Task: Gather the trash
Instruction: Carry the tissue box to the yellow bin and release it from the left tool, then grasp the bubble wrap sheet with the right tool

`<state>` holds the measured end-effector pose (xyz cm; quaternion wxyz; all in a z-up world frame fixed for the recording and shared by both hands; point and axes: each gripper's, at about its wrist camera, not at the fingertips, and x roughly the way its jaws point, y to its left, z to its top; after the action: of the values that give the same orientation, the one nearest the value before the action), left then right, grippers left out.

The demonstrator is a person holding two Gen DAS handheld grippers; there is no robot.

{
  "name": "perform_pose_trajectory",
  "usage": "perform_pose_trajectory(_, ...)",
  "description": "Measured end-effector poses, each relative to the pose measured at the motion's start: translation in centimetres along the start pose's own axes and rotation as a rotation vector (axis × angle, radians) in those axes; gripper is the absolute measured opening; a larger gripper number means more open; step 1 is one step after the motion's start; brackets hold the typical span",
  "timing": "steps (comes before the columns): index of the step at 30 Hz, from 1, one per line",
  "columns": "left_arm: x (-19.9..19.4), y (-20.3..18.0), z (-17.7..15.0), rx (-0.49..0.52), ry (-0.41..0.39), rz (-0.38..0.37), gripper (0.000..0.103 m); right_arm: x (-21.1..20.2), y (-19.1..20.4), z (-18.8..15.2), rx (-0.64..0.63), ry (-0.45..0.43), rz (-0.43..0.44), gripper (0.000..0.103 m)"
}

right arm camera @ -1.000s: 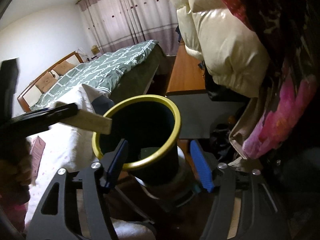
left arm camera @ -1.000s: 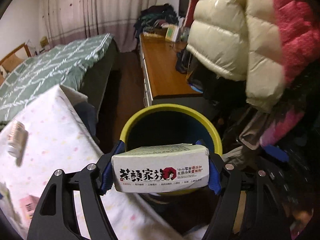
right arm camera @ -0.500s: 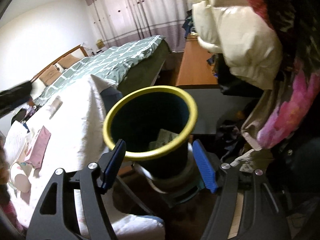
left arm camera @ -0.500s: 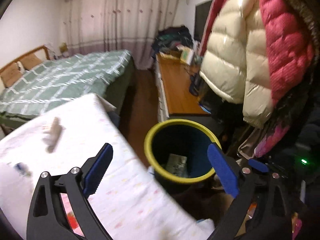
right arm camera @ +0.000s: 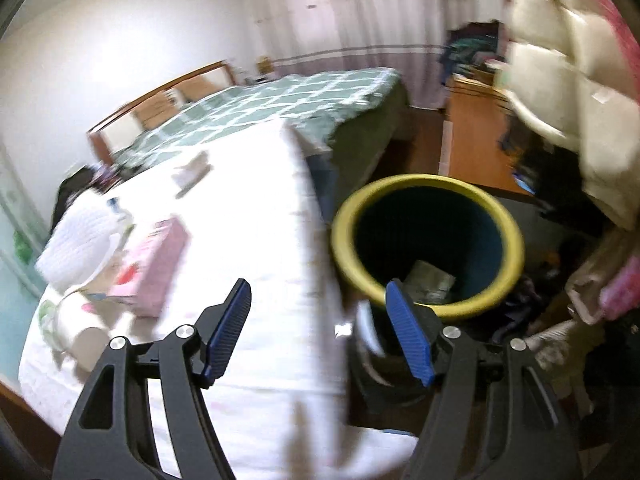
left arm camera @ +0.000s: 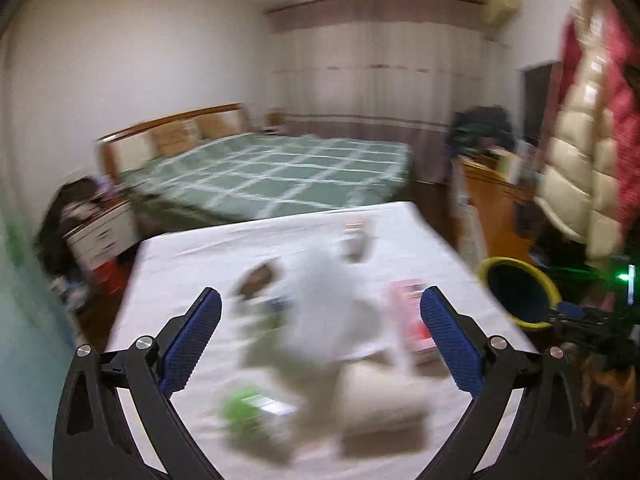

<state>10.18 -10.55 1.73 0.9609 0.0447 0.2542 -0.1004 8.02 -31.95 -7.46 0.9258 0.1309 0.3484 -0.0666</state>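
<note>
Left tongs (left arm camera: 320, 332) are spread wide w/ nothing between them, hovering over the tabletop (left arm camera: 180, 264) and aimed at the blurred trash pile (left arm camera: 320, 320) dead ahead: white crumpled bag, a beige roll-like item nearest, green packet low left, pink box (left arm camera: 412, 320) on the right side. Right tongs (right arm camera: 318, 328) are also spread and empty, straddling the tabletop edge beside the yellow-rimmed bin (right arm camera: 428, 188), which sits off the tabletop's right edge w/ one piece of packaging (right arm camera: 430, 280) already inside. Key relation: remaining trash lies straight in front of the left tongs and well left of the right tongs, so left is the nearer one; bin is nearer the right. Motion blur too heavy to give any item's long axis for sure; pink box seems to run roughly front-to-back in left view. Next grab prob. falls to left, then swing right to the bin.
</note>
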Motion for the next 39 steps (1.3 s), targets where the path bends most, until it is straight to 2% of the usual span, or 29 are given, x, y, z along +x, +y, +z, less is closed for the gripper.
perform_pose_trajectory(5,-2.8,8.1,-2.0,-0.111,-0.017,0.167,0.098,1.3,8.3,0.5,-0.129,0.009,0.125,0.066)
perform_pose_trajectory(7,-3.5,10.5,-2.6,-0.141,-0.017,0.197,0.098,1.4,12.4,0.6,-0.179,0.001,0.189,0.066)
perform_pose_trajectory(11,-4.2,13.2,-3.9,-0.18,-0.013,0.21,0.098,0.8,19.3,0.4,-0.269,-0.025,0.298,0.066)
perform_pose_trajectory(14,-4.5,14.2,-5.0,-0.192,-0.003,0.203,0.098,0.3,23.4,-0.4,-0.337,-0.046,0.346,0.066)
perform_pose_trajectory(19,-3.7,14.4,-5.9,-0.211,0.013,0.174,0.098,2.6,28.4,-1.2,-0.436,-0.023,0.301,0.066)
perform_pose_trajectory(25,-2.7,14.7,-6.5,-0.224,0.035,0.154,0.098,5.0,30.3,-1.3,-0.476,-0.018,0.205,0.066)
perform_pose_trajectory(30,-1.5,14.9,-6.8,-0.235,0.051,0.143,0.098,5.9,30.2,-1.8,-0.469,0.003,0.179,0.05)
perform_pose_trajectory(33,-0.9,14.8,-7.0,-0.234,0.061,0.135,0.098,5.7,29.9,-1.6,-0.457,0.002,0.198,0.036)
perform_pose_trajectory(35,-0.4,14.6,-7.1,-0.234,0.069,0.13,0.098,5.2,29.3,-1.5,-0.444,-0.003,0.213,0.022)
perform_pose_trajectory(39,0.1,14.2,-7.3,-0.229,0.076,0.121,0.098,4.1,28.1,-1.1,-0.398,-0.018,0.239,0.015)
